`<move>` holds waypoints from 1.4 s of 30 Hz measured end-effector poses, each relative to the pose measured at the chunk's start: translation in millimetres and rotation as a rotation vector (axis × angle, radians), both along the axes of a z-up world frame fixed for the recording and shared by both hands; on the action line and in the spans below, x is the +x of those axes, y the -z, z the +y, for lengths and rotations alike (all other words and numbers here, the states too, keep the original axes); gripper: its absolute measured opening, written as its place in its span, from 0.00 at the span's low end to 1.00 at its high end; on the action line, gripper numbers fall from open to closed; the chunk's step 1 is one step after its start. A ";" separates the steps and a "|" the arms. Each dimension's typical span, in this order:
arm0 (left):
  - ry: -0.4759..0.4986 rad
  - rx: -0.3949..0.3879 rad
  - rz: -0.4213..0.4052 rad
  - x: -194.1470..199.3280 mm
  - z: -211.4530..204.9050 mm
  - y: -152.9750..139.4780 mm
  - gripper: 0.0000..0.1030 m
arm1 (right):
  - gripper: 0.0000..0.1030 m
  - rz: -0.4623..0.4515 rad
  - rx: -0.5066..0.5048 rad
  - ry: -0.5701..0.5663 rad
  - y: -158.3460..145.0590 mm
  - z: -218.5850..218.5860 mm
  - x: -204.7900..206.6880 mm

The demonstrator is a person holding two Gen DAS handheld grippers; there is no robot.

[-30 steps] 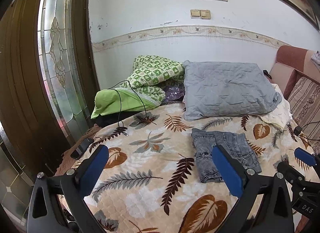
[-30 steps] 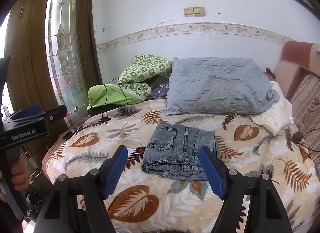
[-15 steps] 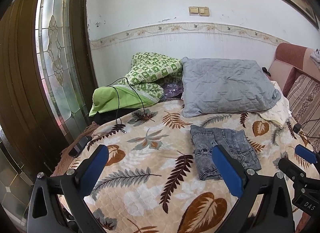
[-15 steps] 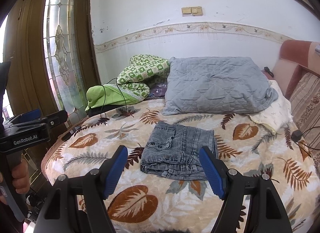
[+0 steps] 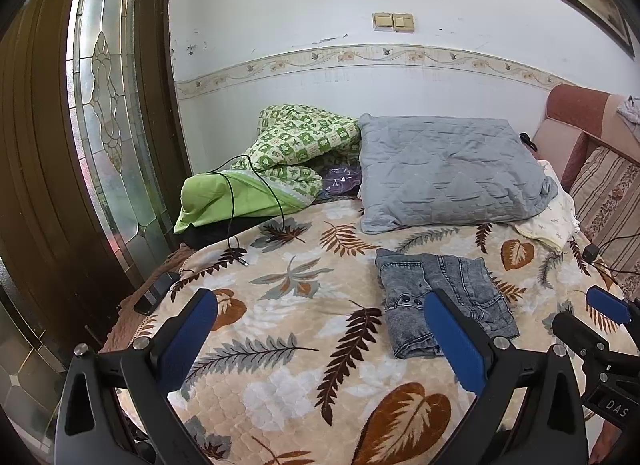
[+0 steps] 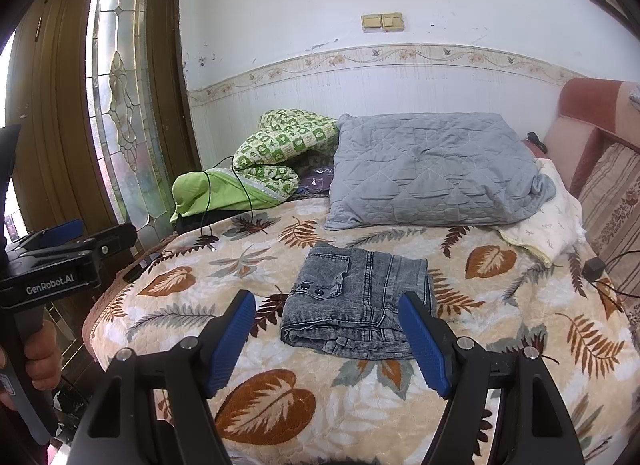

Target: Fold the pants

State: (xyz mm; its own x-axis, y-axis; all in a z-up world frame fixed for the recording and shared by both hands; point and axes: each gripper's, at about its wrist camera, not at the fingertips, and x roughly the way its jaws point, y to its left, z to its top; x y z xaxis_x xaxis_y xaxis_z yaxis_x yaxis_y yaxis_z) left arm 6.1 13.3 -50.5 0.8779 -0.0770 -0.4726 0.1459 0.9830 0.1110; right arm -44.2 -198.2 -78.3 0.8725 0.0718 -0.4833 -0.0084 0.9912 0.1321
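On the leaf-print bedspread [image 6: 276,393], just below the grey pillow [image 6: 432,169], the denim pants [image 6: 356,301] are lying folded into a compact stack. We are holding the left gripper [image 5: 320,339] and right gripper [image 6: 328,339] above the bed's near edge, jaws apart and gripping nothing. Folding is looking finished to us, so what is remaining is likely only pulling back.

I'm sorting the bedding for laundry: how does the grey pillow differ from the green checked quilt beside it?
The grey pillow is one plain colour and lies spread flat; the green checked quilt is patterned and bunched in a heap. A black cable drapes over the quilt's green end, none over the pillow. Both are quilted and sit by the wall.
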 end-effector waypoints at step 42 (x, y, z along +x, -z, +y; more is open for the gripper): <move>0.063 -0.063 -0.075 -19.7 7.5 -27.3 1.00 | 0.75 -0.034 -0.028 0.010 -17.4 10.9 -4.7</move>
State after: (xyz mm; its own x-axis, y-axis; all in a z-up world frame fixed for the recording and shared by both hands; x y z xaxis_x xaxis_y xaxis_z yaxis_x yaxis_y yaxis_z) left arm -13.7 20.8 -23.2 0.9032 -0.1603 -0.3981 0.2009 0.9776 0.0622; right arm -48.8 -187.3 -60.9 0.8890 0.0495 -0.4553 -0.0020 0.9946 0.1042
